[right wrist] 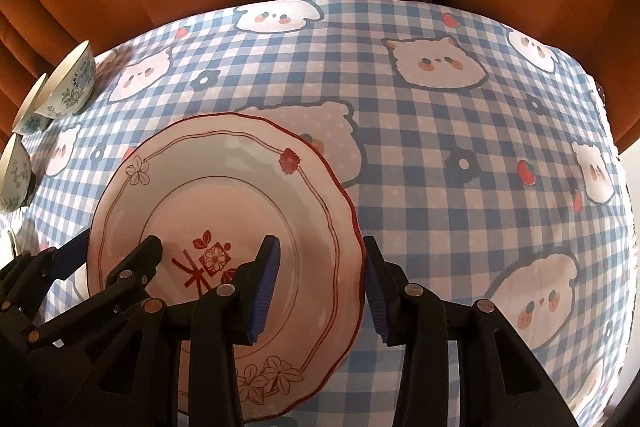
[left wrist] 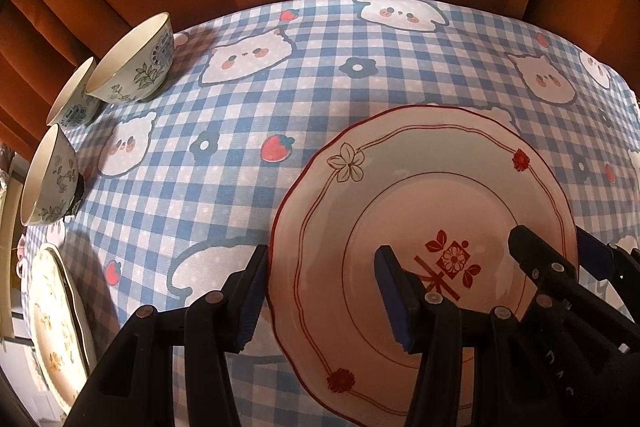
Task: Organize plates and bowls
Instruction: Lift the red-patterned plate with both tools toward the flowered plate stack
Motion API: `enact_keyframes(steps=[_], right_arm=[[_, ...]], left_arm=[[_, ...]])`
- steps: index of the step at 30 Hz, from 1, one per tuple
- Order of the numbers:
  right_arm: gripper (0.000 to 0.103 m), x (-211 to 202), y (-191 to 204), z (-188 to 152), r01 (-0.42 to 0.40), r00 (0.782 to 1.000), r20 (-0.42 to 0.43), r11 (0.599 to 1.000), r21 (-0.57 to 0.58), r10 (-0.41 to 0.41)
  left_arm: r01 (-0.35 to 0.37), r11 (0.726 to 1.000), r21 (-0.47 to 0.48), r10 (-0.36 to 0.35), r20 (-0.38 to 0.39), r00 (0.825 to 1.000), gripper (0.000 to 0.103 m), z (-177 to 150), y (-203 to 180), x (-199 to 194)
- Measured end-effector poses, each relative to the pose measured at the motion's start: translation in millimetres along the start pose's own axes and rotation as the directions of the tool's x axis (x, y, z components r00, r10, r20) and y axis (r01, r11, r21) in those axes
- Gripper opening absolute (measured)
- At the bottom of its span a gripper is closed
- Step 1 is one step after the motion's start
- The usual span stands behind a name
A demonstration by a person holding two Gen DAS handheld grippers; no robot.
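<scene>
Red-trimmed plate (left wrist: 424,227): flat on the checked cloth (left wrist: 240,187), between both grippers.
Left gripper (left wrist: 320,291): fingers wide, straddling the plate's left rim, one over its centre, one outside.
Right gripper (right wrist: 320,287): fingers wide, straddling the right rim.
Bowls (left wrist: 132,63): far left, well apart.

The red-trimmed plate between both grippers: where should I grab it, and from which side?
Take the red-trimmed plate by its raised scalloped rim, one finger above and one below. It lies flat on the checked tablecloth, so only the rim offers an edge. The left gripper already straddles its left rim, the right gripper its right rim; both are open.
</scene>
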State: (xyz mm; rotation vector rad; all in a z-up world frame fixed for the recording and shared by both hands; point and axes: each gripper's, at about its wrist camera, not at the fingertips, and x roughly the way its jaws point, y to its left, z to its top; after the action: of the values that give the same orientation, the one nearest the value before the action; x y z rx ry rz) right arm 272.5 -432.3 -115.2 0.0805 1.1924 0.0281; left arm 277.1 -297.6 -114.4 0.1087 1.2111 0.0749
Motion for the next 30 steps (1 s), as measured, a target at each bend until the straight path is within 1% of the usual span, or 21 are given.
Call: enact_keyframes(steps=[3,6,13,18,24,30], right_arm=[[0.044,-1,-1,-1,0.001,1.0,0.007,1.0,-0.004,-0.001],[0.044,-7,-2,-4,0.0,1.0,0.015,1.0,-0.002,0.0],[0.044,-36,3,-11,0.015,0.999,0.048,1.0,0.013,-0.015],[0.044,-58,15,-19,0.029,0.997,0.069,0.999,0.019,-0.03],[0.044,-79,37,-28,0.055,0.994,0.09,0.998,0.033,-0.057],[0.044,-101,73,-38,0.077,0.99,0.116,0.995,0.058,-0.083]], left_arm=[[0.002,1.0,-0.001,-0.002,0.0,1.0,0.053,-2,0,-4],[0.003,1.0,0.003,-0.003,0.019,1.0,0.053,-5,1,-14],[0.015,1.0,0.021,-0.017,0.057,0.998,0.053,-11,9,-40],[0.025,0.999,0.034,-0.028,0.082,0.996,0.053,-16,21,-58],[0.056,0.998,0.039,-0.06,0.099,0.993,0.053,-23,48,-73],[0.078,0.995,0.064,-0.086,0.132,0.988,0.053,-30,87,-89]])
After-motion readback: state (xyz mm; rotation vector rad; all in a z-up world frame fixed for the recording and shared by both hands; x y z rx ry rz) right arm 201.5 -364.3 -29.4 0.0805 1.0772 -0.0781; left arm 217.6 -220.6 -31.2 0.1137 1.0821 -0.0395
